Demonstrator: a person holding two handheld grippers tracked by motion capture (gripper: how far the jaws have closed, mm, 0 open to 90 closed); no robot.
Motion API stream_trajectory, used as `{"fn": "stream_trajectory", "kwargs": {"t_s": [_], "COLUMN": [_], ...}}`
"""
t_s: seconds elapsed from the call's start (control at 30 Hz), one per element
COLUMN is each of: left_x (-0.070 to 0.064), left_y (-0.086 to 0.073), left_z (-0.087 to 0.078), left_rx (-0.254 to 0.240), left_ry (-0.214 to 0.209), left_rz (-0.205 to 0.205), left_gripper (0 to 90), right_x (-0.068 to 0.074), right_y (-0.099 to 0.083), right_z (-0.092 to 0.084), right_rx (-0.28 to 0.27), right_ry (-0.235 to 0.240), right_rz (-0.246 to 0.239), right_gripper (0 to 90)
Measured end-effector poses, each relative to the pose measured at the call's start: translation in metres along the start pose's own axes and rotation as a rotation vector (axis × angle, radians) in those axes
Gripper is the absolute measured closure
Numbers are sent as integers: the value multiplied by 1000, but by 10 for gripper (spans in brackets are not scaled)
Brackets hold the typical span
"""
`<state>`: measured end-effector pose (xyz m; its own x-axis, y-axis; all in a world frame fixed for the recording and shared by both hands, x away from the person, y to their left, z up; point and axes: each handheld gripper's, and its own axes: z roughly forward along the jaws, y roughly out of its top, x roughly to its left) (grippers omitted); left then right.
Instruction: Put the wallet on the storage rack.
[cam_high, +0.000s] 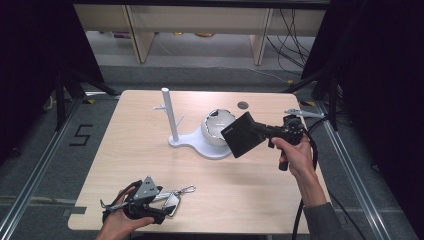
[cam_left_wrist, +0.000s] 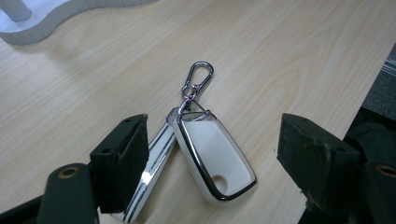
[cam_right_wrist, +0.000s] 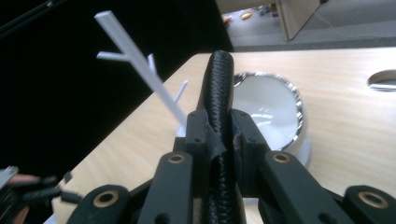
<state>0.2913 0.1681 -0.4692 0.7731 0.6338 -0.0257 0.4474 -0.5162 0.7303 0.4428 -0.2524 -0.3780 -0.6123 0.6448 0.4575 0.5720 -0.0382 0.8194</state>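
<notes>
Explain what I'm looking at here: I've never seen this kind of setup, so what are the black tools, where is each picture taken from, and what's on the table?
A person sits at a wooden table and works with a hand-held two-jaw gripper in each hand. The high view looks down from above the person's side. The other two pictures come from cameras riding on the grippers, looking along their black jaws.

The left gripper is at the near edge, jaws open around a white key fob with a metal clip that lies flat on the wood. The pads are not touching it.

The right gripper is shut on a black wallet, held up in the air above a white bowl. The bowl sits on the base of a white stand with small branch-like hooks.
</notes>
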Motion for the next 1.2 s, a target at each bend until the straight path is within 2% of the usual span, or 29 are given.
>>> {"fn": "stream_trajectory", "kwargs": {"t_s": [0.03,0.07,0.1,0.13,0.17,0.2,0.23,0.27,0.3,0.4,0.47,0.5,0.53,0.57,0.6,0.63,0.67,0.7,0.73,0.77,0.8,0.83,0.87,0.93,0.97,1.07,1.1,1.17,1.2], "left_x": [0,2,2,3,3,3,3,3,3,3,4,4,3,3,3,4,5,5,4,5,5,5,5,5,5,6,5,6,5], "left_y": [0,0,0,0,0,-1,-1,-1,-1,-2,-2,-2,-2,-2,-2,-2,-2,-2,-3,-3,-3,-3,-3,-3,-3,-3,-4,-4,-4], "left_z": [0,-1,-1,-2,-2,-2,-2,-2,-1,-1,-1,-1,-1,-1,-1,-2,-2,-2,-1,-2,-2,-2,-2,-2,-2,-1,-1,-1,0], "left_rx": [4,13,7,10,9,18,8,12,13,19,19,24,17,17,17,20,26,25,15,18,22,20,20,20,21,20,21,31,24], "left_ry": [0,7,1,7,7,8,4,2,8,5,0,7,-3,-3,-1,0,7,6,0,-3,5,3,3,0,-1,-3,-5,2,-6], "left_rz": [1,10,2,6,5,15,0,3,-1,2,-3,-5,-13,-13,-13,2,1,2,-10,-6,-6,-13,-13,-13,-13,-11,-19,-1,-14], "left_gripper": [244,243,242,242,239,238,237,237,237,235,234,234,234,234,234,233,233,233,233,232,233,233,233,232,232,231,231,230,230], "right_x": [-2,-2,-5,-8,-9,-12,-12,-14,-15,-21,-21,-25,-24,-27,-27,-27,-29,-28,-31,-31,-33,-30,-30,-35,-35,-38,-40,-40,-38], "right_y": [3,6,10,12,15,18,20,23,25,30,33,34,34,36,36,37,37,37,37,38,37,37,37,34,33,31,27,25,24], "right_z": [1,3,5,7,10,12,13,16,19,28,34,38,41,45,45,51,54,57,59,62,65,68,68,77,80,86,94,100,103], "right_rx": [-3,1,-8,-16,-19,-23,-20,-23,-19,-19,-12,-21,-13,-12,-12,2,1,6,4,13,8,26,26,32,39,46,63,71,75], "right_ry": [-7,-21,-34,-41,-47,-56,-60,-76,-83,-101,-117,-119,-121,-127,-127,-145,-153,-158,-164,-159,-157,-160,-160,-162,-166,-165,-176,-173,-170], "right_rz": [2,24,4,6,36,15,37,29,55,32,76,50,77,56,56,81,68,102,77,95,66,125,125,85,106,102,86,88,109], "right_gripper": [793,792,792,793,792,792,792,792,792,792,792,792,792,792,792,792,792,792,792,792,792,792,792,792,792,792,791,791,791]}}
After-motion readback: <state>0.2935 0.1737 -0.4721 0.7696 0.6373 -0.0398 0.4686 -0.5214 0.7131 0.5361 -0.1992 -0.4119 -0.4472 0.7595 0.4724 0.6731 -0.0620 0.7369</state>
